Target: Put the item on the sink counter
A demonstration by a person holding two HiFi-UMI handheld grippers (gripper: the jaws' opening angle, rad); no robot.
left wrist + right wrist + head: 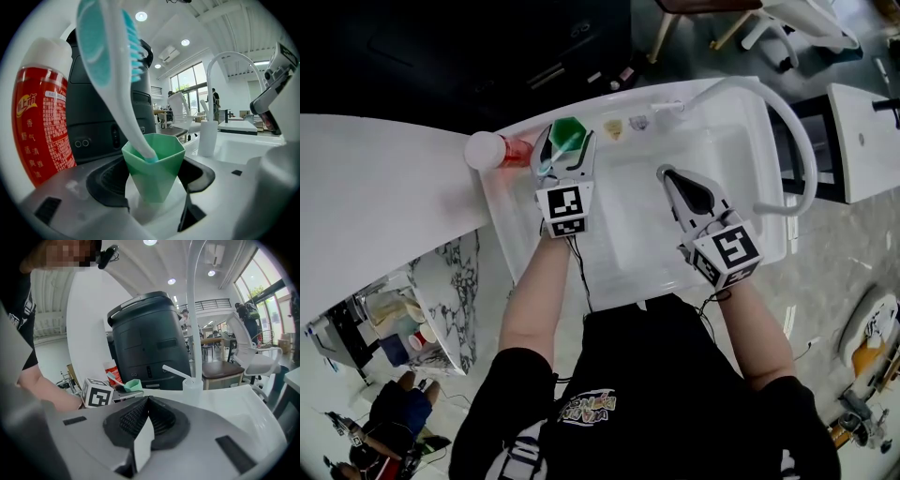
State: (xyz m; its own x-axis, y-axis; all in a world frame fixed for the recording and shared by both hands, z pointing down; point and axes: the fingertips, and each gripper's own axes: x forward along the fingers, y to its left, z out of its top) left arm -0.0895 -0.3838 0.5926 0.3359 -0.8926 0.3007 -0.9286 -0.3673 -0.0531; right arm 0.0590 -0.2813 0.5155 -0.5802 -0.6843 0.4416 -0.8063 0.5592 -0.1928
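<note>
Green cup (154,168) | in left gripper (566,150) | sink (628,220) back edge | right gripper (665,172) closed

Person: black short-sleeved T-shirt (661,370), with a small chest print (589,406) in pale and yellow lettering.

Left gripper (567,142): pale grey shell with black-lined jaws. At its near end is the left cube (563,208), white with black square markers on each visible face. A thin black left cable (580,274) trails from under the cube.

Right gripper (666,174): same grey shell, with a dark recess on top. The right cube (727,253) is white with black markers, and the right cable (712,300) is black. In the right gripper view: black ribbed pads (161,420) and a flat black rectangular patch (236,448) on the shell.
</note>
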